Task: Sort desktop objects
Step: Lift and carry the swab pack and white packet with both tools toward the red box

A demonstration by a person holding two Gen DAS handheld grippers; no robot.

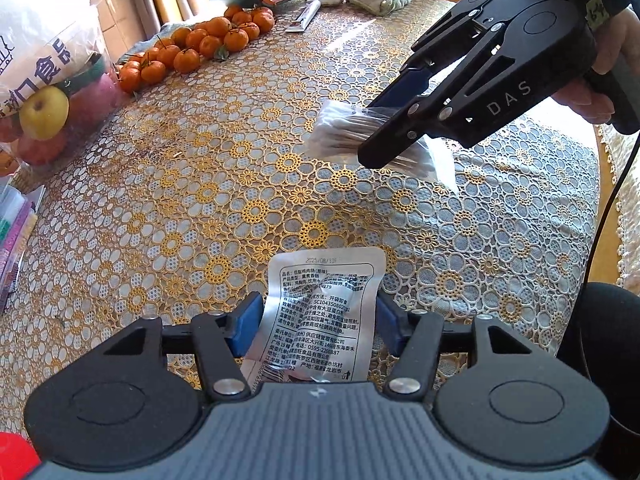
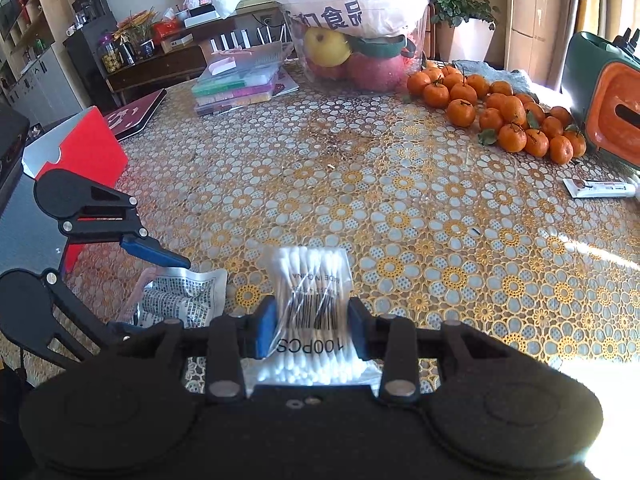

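Both grippers are loaded above the table (image 1: 224, 184). The left gripper (image 1: 316, 320) has its blue pads closed against the two side edges of a silver foil food packet (image 1: 320, 300), which stands up between them with its printed back toward the camera; the right gripper (image 2: 312, 330) pinches a clear bag of cotton swabs (image 2: 310, 280) across its barcode, the bundle sticking out past the pads at both ends. The main risk sits with the foil packet: it is slick and thin, gripped only at its margins, and it is already creased in the middle, so a quick swing or tilt could make it buckle and slide out onto the lace-patterned cloth. The swab bag is soft and the loose film around the sticks can shift inside the grip; a slack pinch could let the bundle droop or slip, though from these views it is hard to tell how firmly the film itself is caught. The two tools also hang near each other, with the packet just beside the swab bag in the right wrist view, so crossing paths could knock one load loose. Farther off lie a heap of tangerines (image 2: 508, 116), a tube (image 2: 598, 189) and a red box (image 2: 86, 152); a low, careless sweep toward any sorting spot could roll the fruit or nudge these aside.
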